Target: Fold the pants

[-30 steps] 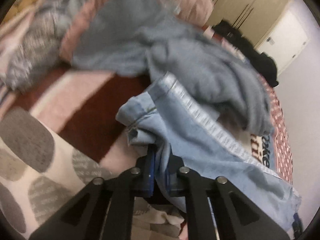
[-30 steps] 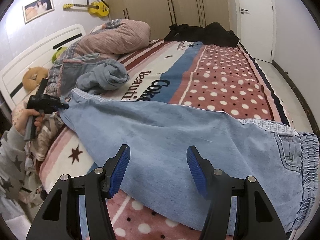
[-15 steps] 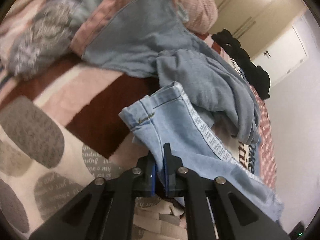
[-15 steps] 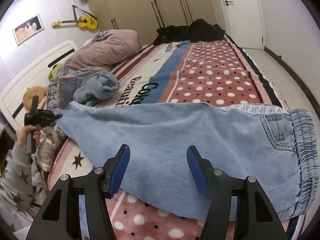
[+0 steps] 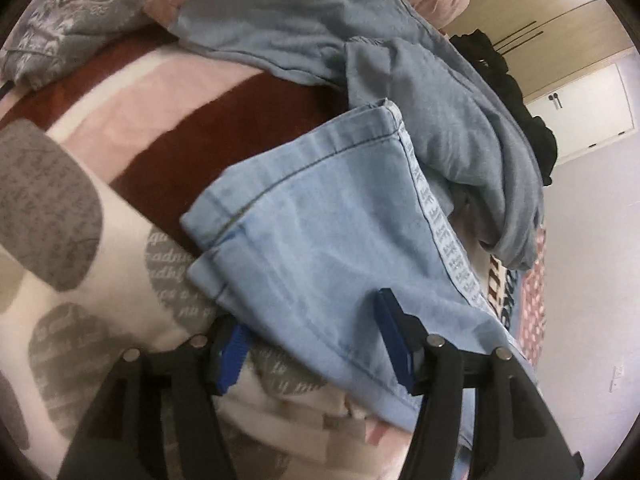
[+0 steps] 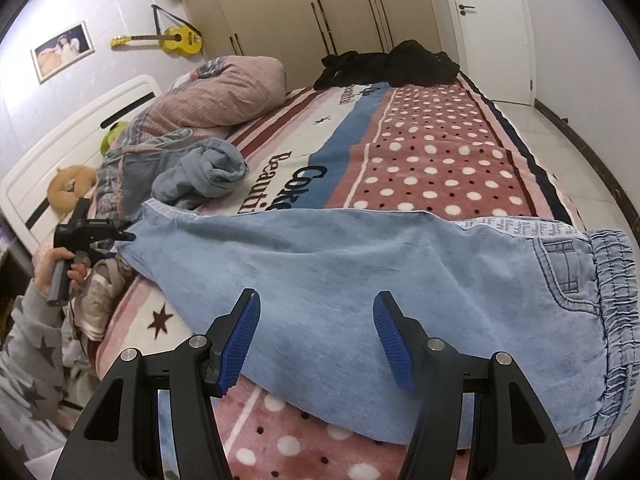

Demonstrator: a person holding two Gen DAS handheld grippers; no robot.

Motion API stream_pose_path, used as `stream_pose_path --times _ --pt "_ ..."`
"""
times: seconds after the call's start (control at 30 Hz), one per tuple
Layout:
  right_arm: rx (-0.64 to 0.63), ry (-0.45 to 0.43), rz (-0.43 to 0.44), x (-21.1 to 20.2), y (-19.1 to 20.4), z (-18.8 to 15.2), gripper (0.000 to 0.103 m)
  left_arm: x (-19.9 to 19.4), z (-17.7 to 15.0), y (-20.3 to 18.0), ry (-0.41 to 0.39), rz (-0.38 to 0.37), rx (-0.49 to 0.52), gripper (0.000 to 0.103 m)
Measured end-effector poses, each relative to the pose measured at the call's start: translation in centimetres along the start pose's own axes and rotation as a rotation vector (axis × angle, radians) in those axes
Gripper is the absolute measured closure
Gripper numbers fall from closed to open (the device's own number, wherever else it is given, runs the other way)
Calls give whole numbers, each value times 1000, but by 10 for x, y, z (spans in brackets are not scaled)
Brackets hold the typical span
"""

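Note:
Light blue jeans (image 6: 360, 272) lie stretched flat across the bed, the elastic waist at the right and the leg ends at the left. In the left wrist view the two hemmed leg ends (image 5: 328, 232) lie stacked on the blanket. My left gripper (image 5: 312, 344) is opening; the denim edge lies between its blue pads without being pressed. The right wrist view shows this left gripper (image 6: 96, 232) in a hand at the leg ends. My right gripper (image 6: 316, 340) hovers open over the near edge of the thigh, holding nothing.
A crumpled grey-blue garment (image 6: 200, 172) lies just beyond the leg ends, near a pink striped duvet roll (image 6: 224, 96). Black clothes (image 6: 392, 64) sit at the far end of the dotted blanket (image 6: 440, 168). A star-patterned sleeve (image 6: 24, 352) is at the left.
My left gripper's jaws went from shut on the leg hem to apart as it sank, and the leg ends settled flat. The right gripper stayed open.

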State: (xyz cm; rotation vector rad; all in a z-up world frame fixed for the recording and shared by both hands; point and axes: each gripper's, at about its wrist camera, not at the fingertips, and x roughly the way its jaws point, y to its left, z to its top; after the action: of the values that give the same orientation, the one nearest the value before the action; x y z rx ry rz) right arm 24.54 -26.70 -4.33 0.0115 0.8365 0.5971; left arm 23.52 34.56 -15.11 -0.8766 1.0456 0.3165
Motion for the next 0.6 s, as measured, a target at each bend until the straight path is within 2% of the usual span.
stream_pose_path --times 0.1,0.13,0.17,0.23,0.3,0.4,0.5,0.6 --pt "-8 0 1 0 2 -1 48 5 2 -8 -25 11 4 48" --pt "-12 0 -2 -1 3 -1 48 6 3 -11 -47 12 8 59" --pt "-13 0 -5 -1 3 -1 48 6 5 -13 -62 12 9 76" --pt "-10 -1 -9 -3 2 -1 48 3 8 -17 -112 37 10 92" --pt "-2 -3 -12 -5 0 -2 48 -6 6 -20 -184 10 1 96" --pt "7 -3 -22 -9 -4 -3 48 -30 4 -23 -302 14 30 100" --pt "5 2 -39 -14 -7 -5 48 -49 8 -22 -340 -3 38 100" --pt "14 1 -43 -19 -11 -7 48 -66 14 -15 -386 30 47 100"
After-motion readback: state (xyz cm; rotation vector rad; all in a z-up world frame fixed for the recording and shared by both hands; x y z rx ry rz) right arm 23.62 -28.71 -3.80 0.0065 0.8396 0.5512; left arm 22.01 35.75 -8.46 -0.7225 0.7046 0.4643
